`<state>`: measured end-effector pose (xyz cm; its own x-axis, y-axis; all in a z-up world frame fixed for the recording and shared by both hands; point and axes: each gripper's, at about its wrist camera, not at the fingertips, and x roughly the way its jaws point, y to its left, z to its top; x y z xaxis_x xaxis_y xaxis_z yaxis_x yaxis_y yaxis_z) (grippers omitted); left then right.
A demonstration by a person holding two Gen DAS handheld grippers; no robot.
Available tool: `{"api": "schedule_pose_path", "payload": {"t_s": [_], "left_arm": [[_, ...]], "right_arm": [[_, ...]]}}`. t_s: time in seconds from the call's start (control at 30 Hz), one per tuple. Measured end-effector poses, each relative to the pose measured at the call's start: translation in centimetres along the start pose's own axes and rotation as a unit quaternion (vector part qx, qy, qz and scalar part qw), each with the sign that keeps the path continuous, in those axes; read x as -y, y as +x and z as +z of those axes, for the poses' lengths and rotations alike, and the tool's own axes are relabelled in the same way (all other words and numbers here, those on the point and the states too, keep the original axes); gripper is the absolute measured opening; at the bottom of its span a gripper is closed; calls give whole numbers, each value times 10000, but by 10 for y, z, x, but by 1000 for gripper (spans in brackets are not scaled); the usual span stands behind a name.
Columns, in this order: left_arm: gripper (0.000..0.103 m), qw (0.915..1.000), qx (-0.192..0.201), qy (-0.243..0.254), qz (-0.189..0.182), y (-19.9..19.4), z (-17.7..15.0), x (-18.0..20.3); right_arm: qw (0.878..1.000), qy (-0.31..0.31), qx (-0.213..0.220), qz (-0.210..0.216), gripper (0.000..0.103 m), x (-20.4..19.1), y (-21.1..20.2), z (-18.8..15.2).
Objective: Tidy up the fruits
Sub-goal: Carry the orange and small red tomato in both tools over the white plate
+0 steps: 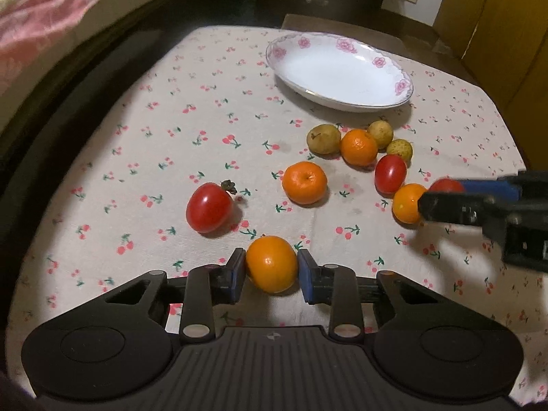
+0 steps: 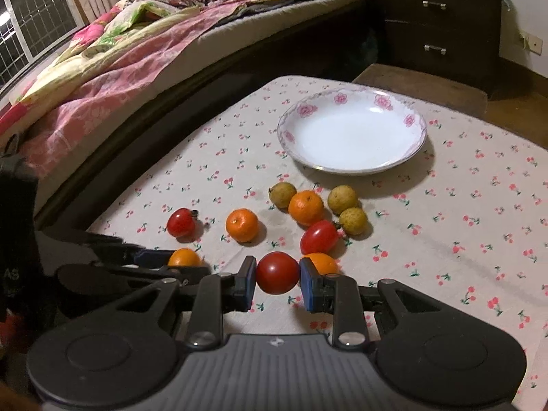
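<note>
My left gripper [image 1: 271,267] is shut on an orange [image 1: 271,263] low over the cherry-print cloth. My right gripper [image 2: 278,274] is shut on a red tomato [image 2: 277,273]; it shows at the right of the left wrist view [image 1: 445,195]. Loose on the cloth lie a stemmed tomato [image 1: 209,207], an orange [image 1: 304,182], another orange [image 1: 358,147], a tomato [image 1: 390,173], an orange [image 1: 407,202] beside my right gripper, and three yellow-green fruits [image 1: 323,139]. A white flower-rimmed plate [image 1: 404,85] stands empty behind them, also in the right wrist view [image 2: 291,137].
A bed with pink bedding [image 2: 113,54] runs along the table's left side. A dark drawer cabinet [image 2: 441,24] and a wooden stool [image 2: 421,84] stand beyond the far edge. The cloth-covered table [image 2: 462,239] extends to the right of the fruits.
</note>
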<state>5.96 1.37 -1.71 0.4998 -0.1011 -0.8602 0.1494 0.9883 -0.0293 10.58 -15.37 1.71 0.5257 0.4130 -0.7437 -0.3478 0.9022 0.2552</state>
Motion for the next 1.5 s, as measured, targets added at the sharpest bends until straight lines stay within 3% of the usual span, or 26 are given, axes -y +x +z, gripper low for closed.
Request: {"api": "schedule_pose_path", "payload": {"t_s": [0.23,0.37,0.9,1.5], "left_arm": [[40,9993,362,100,-31,-25,16,4],[40,9981,535,-157,-263,-27,41,-4],[40,9959,800,62,-428,32,132,28],[40,9981,519,260,-225,71,143,39]], "right_arm": [[9996,143,176,-160,31,8,-9,6],[9991,285,236,-183,31,17,-6,16],[9978,299,449,-379,31,54,44,89],[9979,338,130,-533,31,81,83,92]]}}
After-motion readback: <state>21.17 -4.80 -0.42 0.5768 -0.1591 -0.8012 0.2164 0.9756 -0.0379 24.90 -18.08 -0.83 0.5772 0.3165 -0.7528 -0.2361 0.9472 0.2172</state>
